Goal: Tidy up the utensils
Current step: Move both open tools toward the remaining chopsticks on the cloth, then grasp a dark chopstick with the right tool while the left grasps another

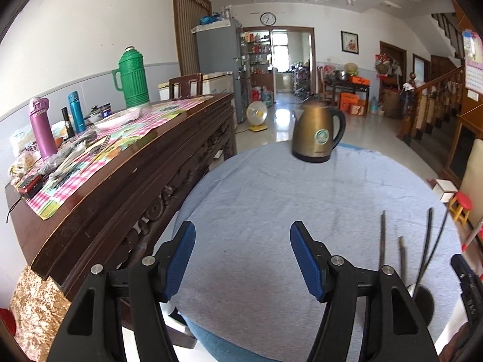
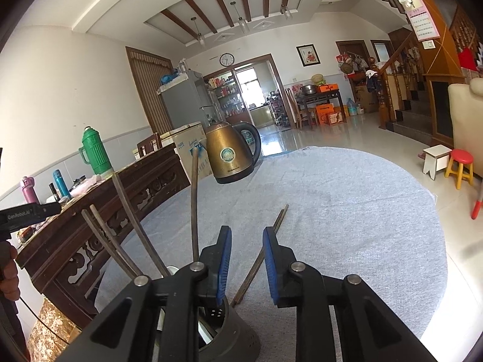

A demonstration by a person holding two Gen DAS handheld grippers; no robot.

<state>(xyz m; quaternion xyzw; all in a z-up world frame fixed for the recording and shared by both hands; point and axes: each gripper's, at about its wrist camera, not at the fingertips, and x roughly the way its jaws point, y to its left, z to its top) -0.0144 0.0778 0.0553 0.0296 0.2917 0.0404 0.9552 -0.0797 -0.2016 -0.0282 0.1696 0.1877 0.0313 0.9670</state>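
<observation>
A grey cloth covers the round tabletop (image 2: 347, 211), with a brass kettle (image 2: 232, 157) at its far edge. Chopsticks (image 2: 259, 256) lie flat just beyond the dark utensil holder (image 2: 232, 331); nudging it could topple it. The right gripper (image 2: 246, 267) hovers half-open above them, empty; the left gripper (image 1: 241, 261) gapes wide, empty.

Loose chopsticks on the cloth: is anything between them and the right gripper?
Nothing visible. The loose chopsticks lie flat on the grey tablecloth, running up from between the open right gripper fingers. The utensil holder sits just left, below the left finger, off that line.
</observation>
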